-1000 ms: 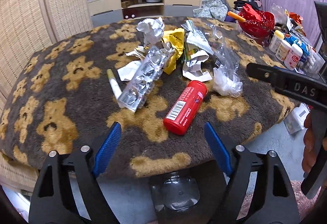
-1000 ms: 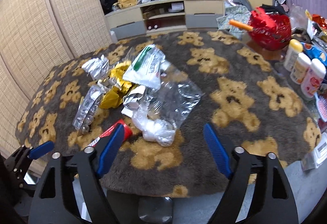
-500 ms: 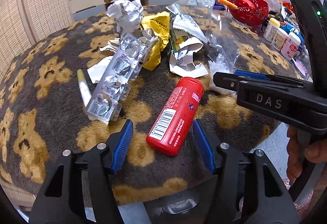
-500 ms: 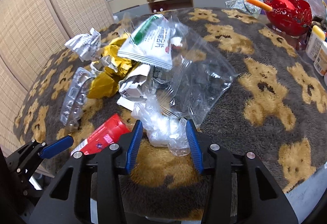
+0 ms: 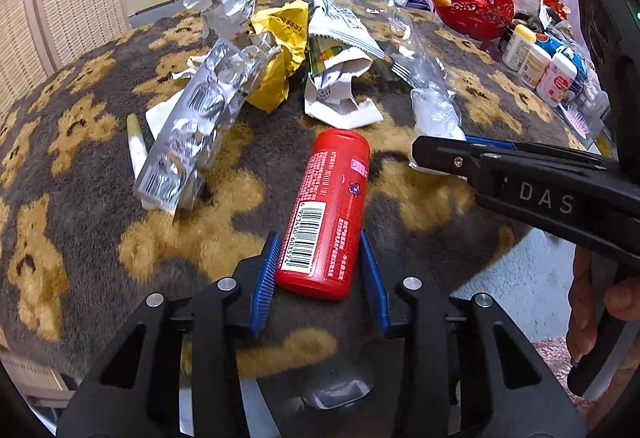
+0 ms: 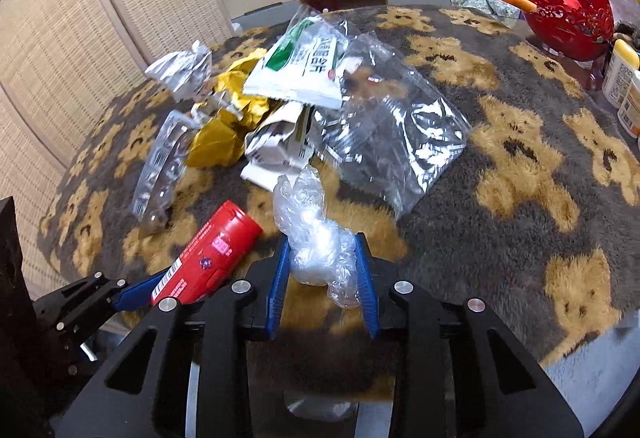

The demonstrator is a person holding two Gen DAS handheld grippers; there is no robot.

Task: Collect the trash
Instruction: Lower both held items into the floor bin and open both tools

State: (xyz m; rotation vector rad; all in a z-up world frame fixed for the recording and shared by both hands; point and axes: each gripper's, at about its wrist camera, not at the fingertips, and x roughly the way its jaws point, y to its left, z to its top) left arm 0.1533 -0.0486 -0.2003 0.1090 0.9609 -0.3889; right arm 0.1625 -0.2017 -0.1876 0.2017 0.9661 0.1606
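Left gripper (image 5: 320,270) clamps the near end of the red canister (image 5: 330,210), which lies on the bear-pattern blanket (image 5: 80,142) pointing toward 12 o'clock. Right gripper (image 6: 322,274) pinches the crumpled clear plastic wad (image 6: 316,238) — canister at its 9 o'clock. Remaining wrappers — foil blister pack (image 5: 196,130), yellow wrapper (image 5: 280,54) — piled at 12 o'clock.

The can (image 5: 330,210) lies on the table (image 5: 80,166), its base between the left gripper (image 5: 318,270) fingers. A blister pack (image 5: 192,126) lies to its left. Wrappers (image 5: 336,78) are piled behind. The plastic wad (image 6: 320,250) sits between the right gripper (image 6: 322,270) fingers, right of the can.
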